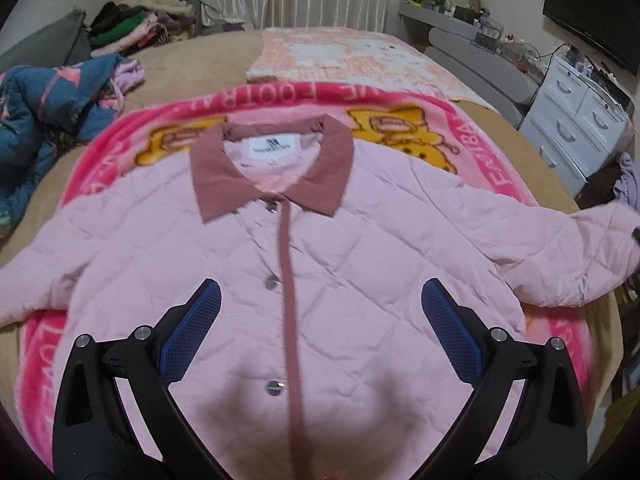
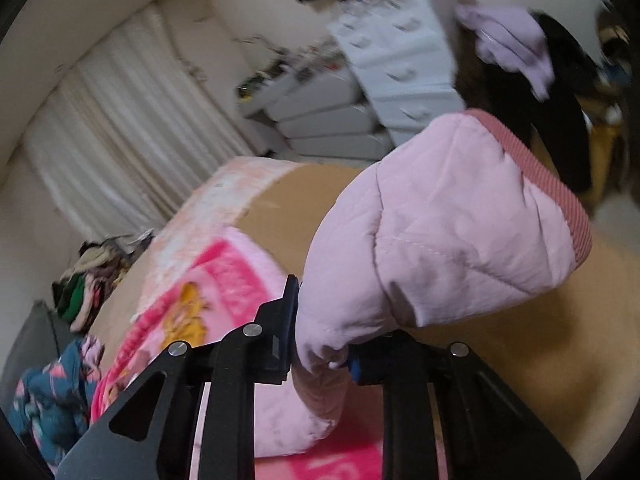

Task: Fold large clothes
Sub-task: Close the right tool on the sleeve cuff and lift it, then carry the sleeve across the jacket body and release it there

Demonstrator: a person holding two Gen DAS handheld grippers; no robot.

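A pale pink quilted jacket (image 1: 340, 264) lies face up on a pink cartoon blanket (image 1: 100, 160), its dusty-rose collar (image 1: 272, 168) toward the far side and snaps down the front. My left gripper (image 1: 320, 304) hovers open over the jacket's chest, blue pads wide apart, nothing between them. In the right wrist view my right gripper (image 2: 322, 344) is shut on the jacket's sleeve (image 2: 440, 232), which bulges up in front of the camera with its ribbed rose cuff (image 2: 548, 184) at the top right. In the left wrist view that sleeve (image 1: 580, 248) rises at the right edge.
The blanket lies on a tan bed (image 1: 192, 60) with a peach patterned cloth (image 1: 344, 56) further back. A blue floral quilt (image 1: 52, 108) and a clothes pile (image 1: 132, 28) sit at the left. White drawers (image 1: 576, 120) stand to the right of the bed.
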